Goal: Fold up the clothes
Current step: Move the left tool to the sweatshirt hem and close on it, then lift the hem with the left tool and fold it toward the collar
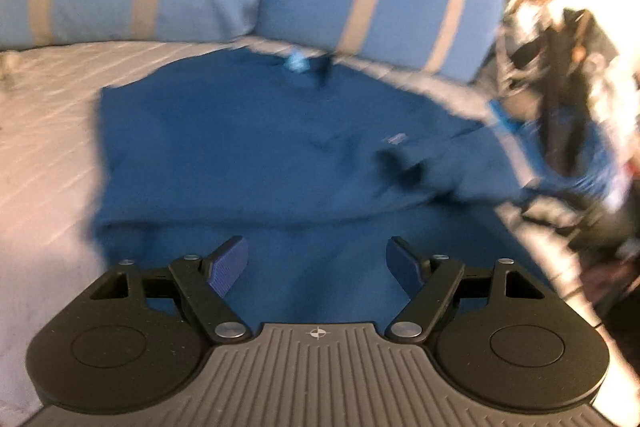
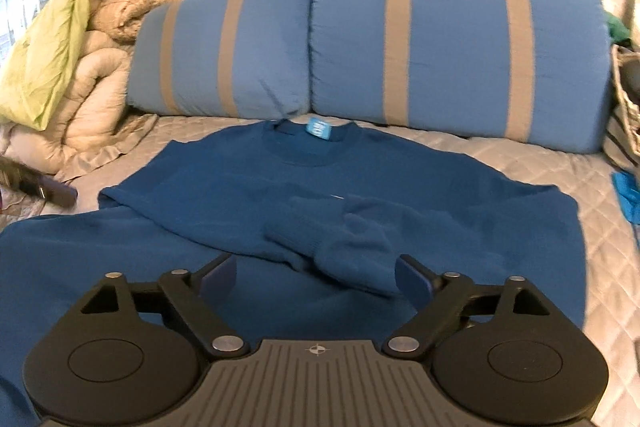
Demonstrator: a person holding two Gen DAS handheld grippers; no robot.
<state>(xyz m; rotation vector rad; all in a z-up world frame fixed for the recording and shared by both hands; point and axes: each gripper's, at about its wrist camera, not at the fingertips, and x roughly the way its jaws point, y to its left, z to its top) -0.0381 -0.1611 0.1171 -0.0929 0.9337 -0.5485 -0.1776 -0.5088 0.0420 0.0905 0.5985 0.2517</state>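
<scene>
blue sweater (image 2: 360,183) flat on bed (image 2: 560,163); no containers discernible

pillows: two blue striped pillows (image 2: 456,47) leaning at the bed's head;
bedspread: grey quilted bedspread (image 2: 552,171) lying beneath;
bedding: beige comforter (image 2: 108,39) sitting piled at left, green sheet (image 2: 52,39) draping over it

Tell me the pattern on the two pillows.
Light blue pillows with grey vertical stripes; clearest in the right wrist view.
</scene>
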